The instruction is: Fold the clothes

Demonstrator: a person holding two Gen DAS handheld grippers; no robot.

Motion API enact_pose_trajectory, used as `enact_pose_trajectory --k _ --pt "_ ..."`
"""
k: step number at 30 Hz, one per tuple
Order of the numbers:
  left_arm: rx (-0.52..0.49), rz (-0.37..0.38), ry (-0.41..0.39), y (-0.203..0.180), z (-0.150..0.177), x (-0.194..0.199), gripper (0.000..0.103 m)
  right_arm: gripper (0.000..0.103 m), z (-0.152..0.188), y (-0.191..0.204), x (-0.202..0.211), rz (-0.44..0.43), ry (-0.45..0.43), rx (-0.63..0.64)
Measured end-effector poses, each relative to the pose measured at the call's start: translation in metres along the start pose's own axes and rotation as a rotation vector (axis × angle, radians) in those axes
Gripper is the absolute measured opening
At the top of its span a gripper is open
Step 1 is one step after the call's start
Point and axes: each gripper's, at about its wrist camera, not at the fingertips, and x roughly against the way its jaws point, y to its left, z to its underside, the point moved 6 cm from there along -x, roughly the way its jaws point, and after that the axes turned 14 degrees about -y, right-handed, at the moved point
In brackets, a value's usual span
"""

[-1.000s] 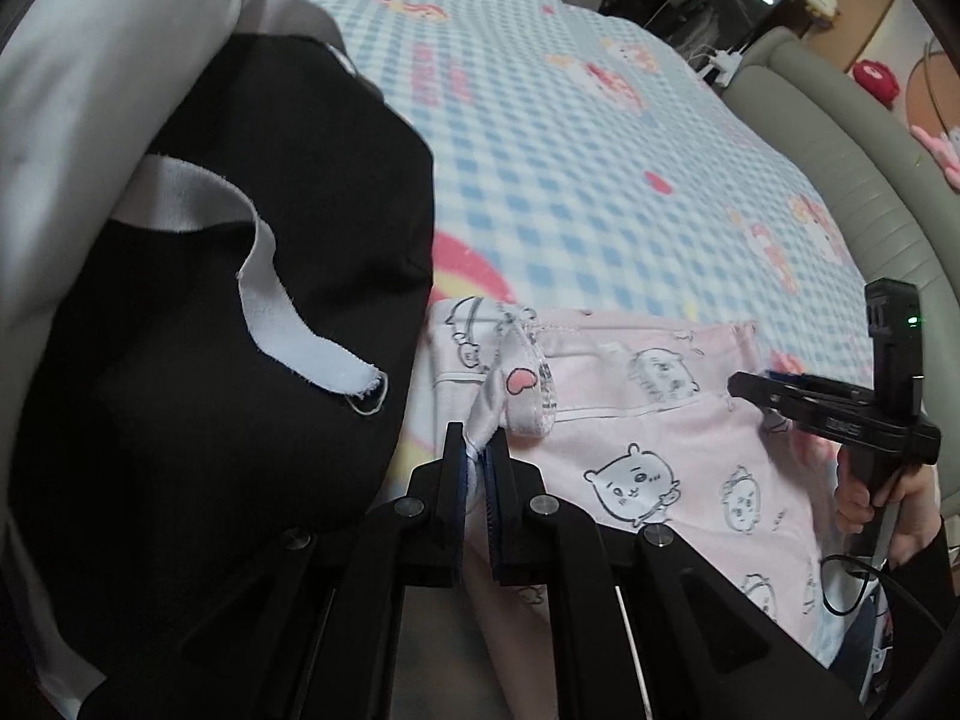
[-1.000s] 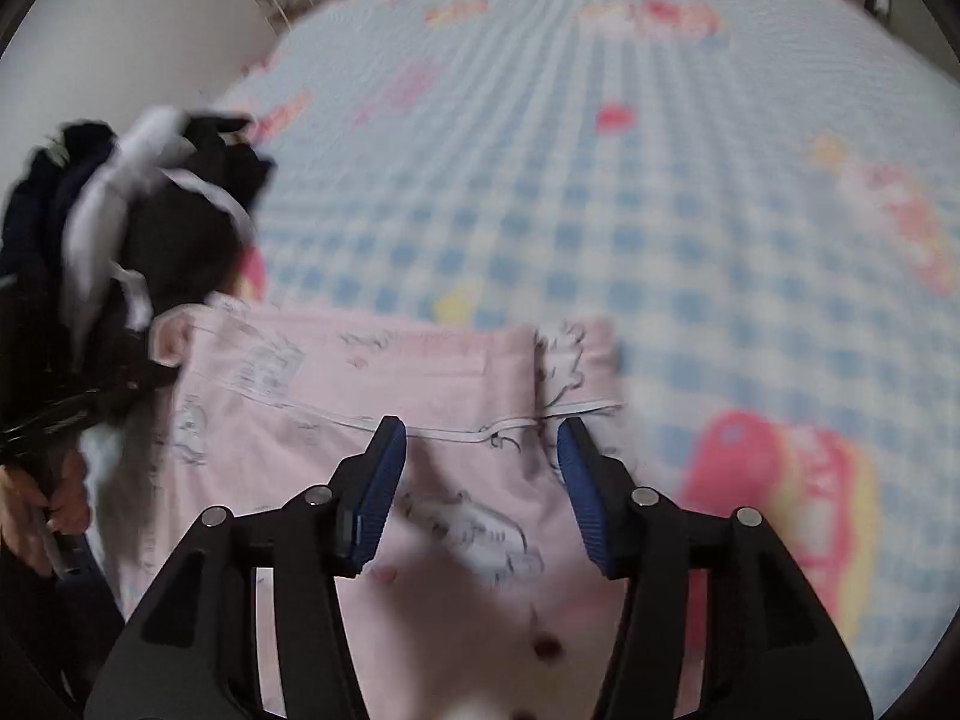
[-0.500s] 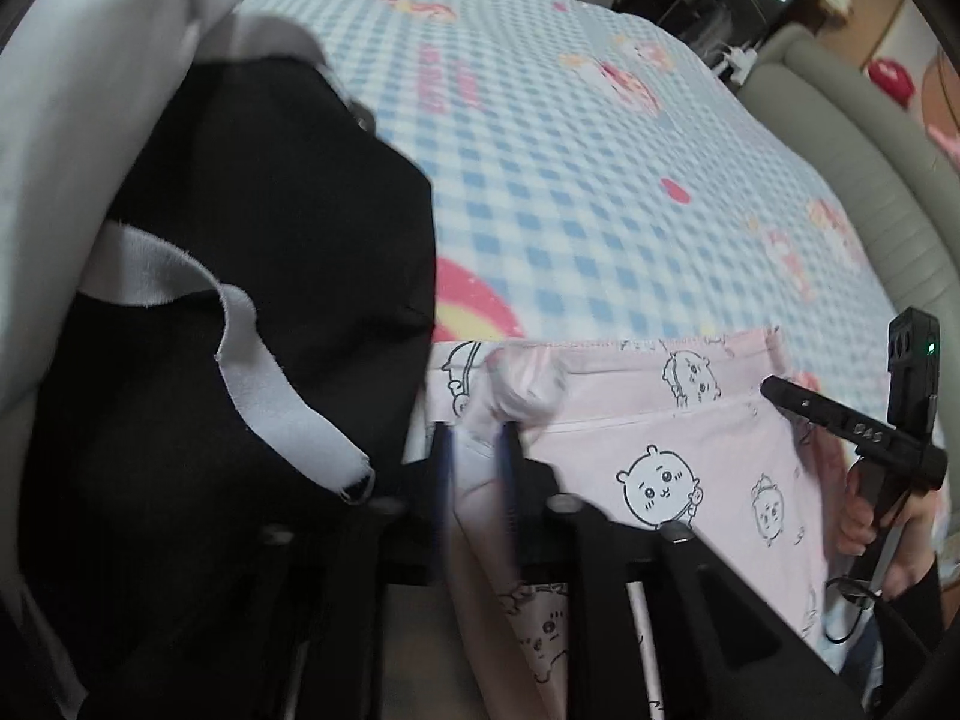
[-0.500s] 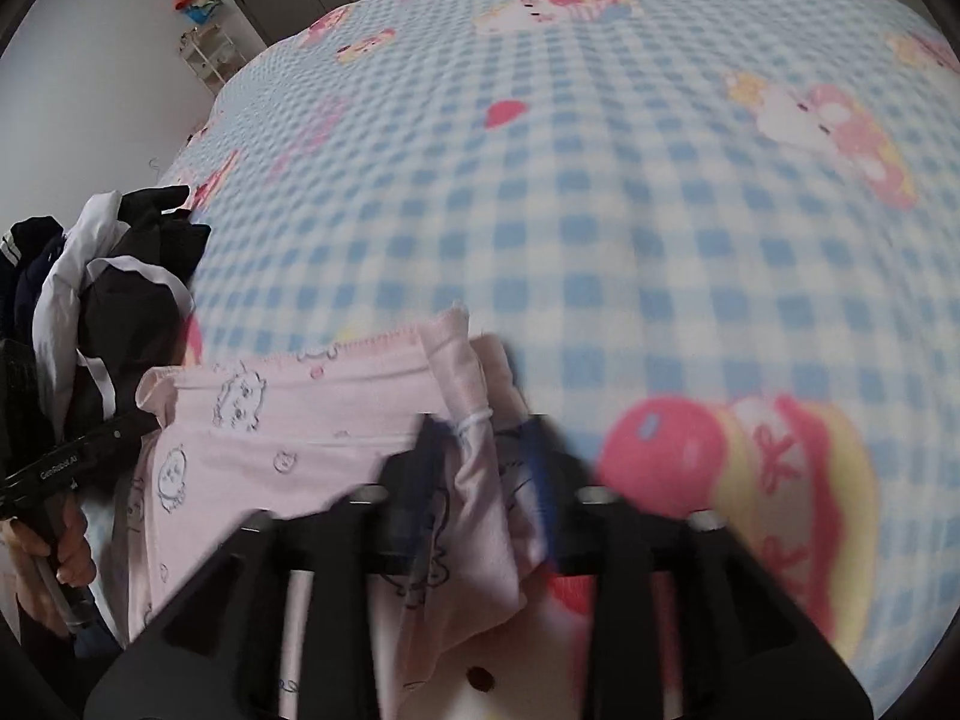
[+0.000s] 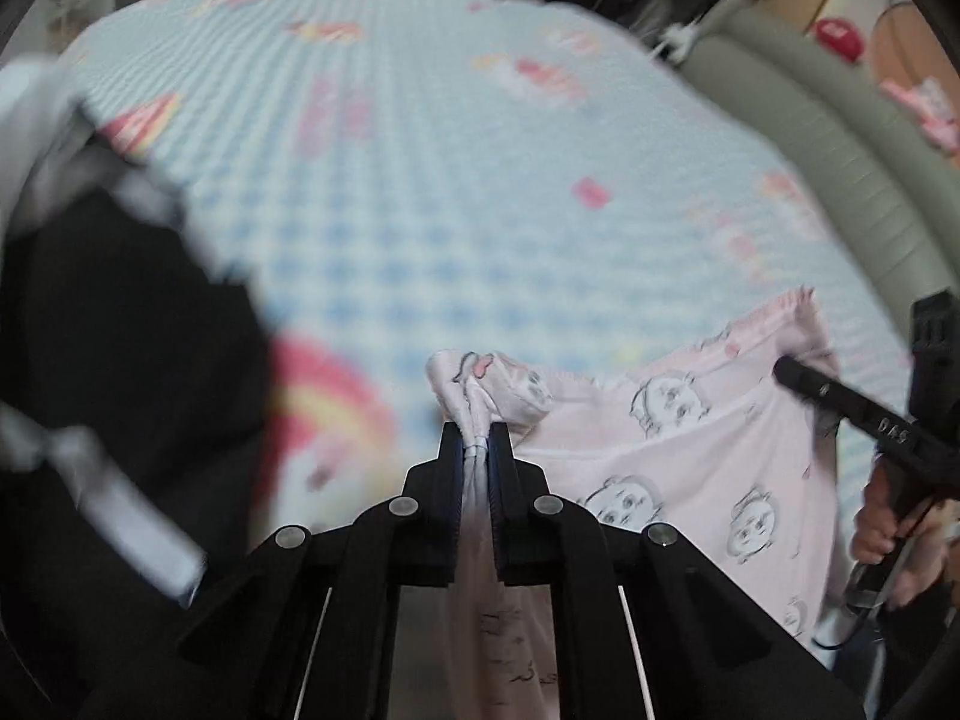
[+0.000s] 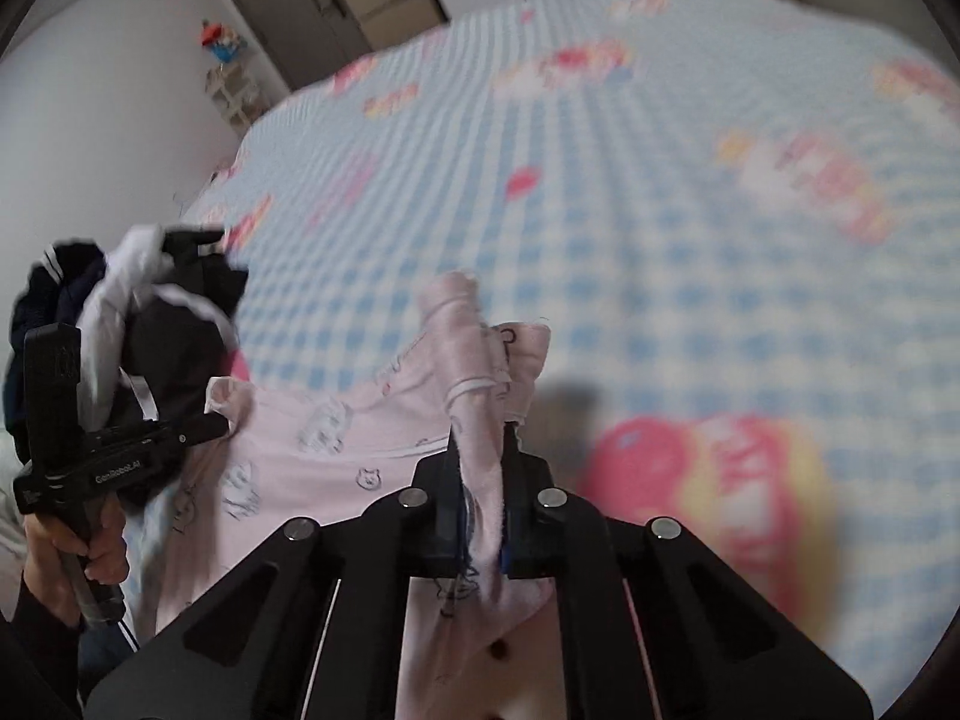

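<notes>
2 hand-held grippers, left [image 5: 477, 441] and right [image 6: 483, 468], pinch pink pajamas [image 5: 690, 456] over a blue-checked bedspread [image 6: 660, 228].

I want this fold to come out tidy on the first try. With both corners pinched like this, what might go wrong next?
The left hand-held gripper holds only a bunched nub of the pink garment, so the cloth may slip out or the edge may fold crooked. The right hand-held gripper also clamps twisted fabric, which could leave wrinkles. The dark clothes pile lies close to the garment's left corner and might snag it.
</notes>
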Motion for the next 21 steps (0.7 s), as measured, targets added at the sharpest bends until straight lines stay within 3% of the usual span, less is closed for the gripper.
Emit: enact_pose_trajectory --k 1,4,5,6,7,9,12,17,21 --pt "0.001 0.008 -0.008 -0.005 -0.009 -0.006 0.009 0.005 -0.006 -0.007 0.004 0.025 -0.008 -0.005" --pt "0.04 -0.003 0.031 -0.001 -0.025 -0.039 0.025 0.011 -0.026 -0.03 0.016 0.101 -0.031 -0.022" --pt "0.057 -0.038 0.065 0.005 -0.024 -0.044 0.037 0.014 -0.032 -0.038 0.021 0.127 -0.039 -0.027" --pt "0.075 -0.065 0.095 0.01 -0.023 -0.048 0.038 0.02 -0.038 -0.045 0.025 0.152 -0.046 -0.033" --pt "0.109 -0.03 0.09 0.007 -0.022 -0.039 0.038 0.027 -0.035 -0.052 0.025 0.185 -0.026 -0.046" --pt "0.107 0.077 0.043 -0.01 -0.015 -0.01 0.048 0.028 -0.028 -0.051 0.045 0.155 -0.036 -0.067" --pt "0.072 0.116 0.042 -0.031 0.02 0.032 0.055 0.032 -0.008 -0.042 0.078 0.105 -0.032 -0.079" --pt "0.224 0.172 0.086 -0.038 0.111 0.095 0.055 0.033 0.065 -0.004 0.125 -0.059 0.027 -0.188" --pt "0.342 0.21 0.114 -0.035 0.17 0.123 0.058 0.041 0.141 0.021 0.158 -0.116 0.083 -0.237"
